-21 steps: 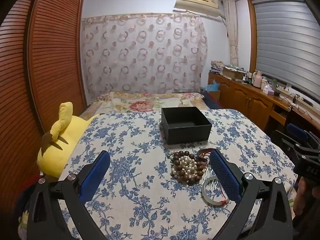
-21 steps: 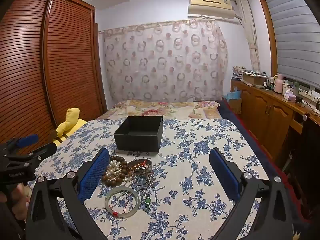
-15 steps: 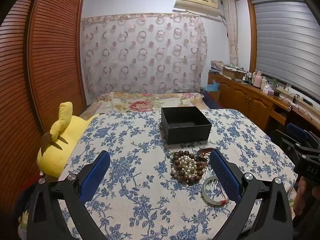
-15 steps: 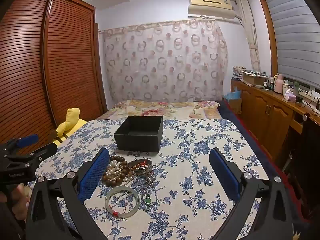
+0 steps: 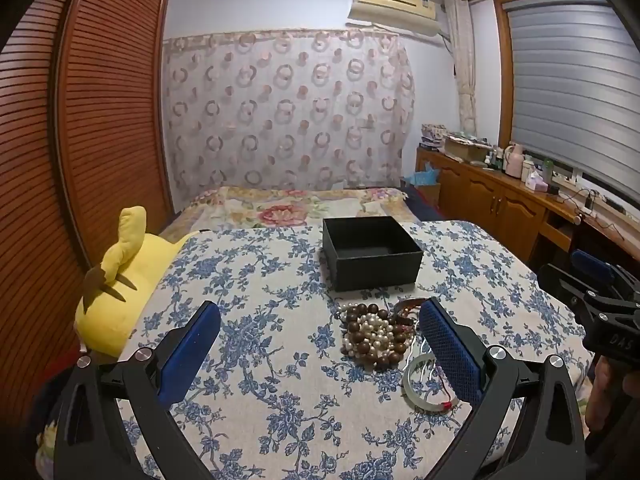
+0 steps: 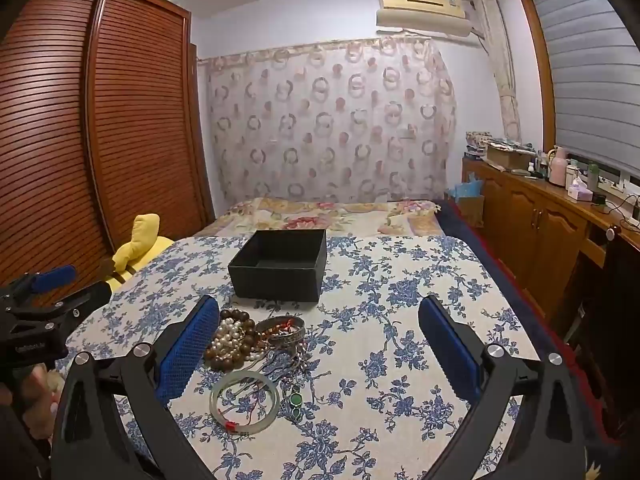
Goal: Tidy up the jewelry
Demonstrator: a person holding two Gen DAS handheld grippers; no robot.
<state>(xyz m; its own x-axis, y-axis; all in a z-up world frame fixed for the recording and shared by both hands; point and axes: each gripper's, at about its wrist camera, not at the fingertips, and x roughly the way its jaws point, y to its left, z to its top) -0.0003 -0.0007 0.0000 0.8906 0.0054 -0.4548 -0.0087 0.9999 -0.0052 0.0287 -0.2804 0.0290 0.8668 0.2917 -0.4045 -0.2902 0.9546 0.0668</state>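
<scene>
Jewelry heap of brown and pearl beads [image 5: 374,336] lies beside your left gripper's [image 5: 320,334] right finger. Both your grippers gape wide, empty; the right gripper [image 6: 320,334] has it beside its left finger.

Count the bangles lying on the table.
2: a pale green bangle nearest the camera, and a silver bangle behind it beside the bead pile. More may be hidden in the tangle.

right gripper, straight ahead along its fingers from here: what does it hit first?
Probably nothing soon. The right gripper is open over bare tablecloth; the jewelry pile and black box lie left of centre. Depth unclear, but the box's right corner looks closest to that line.
</scene>
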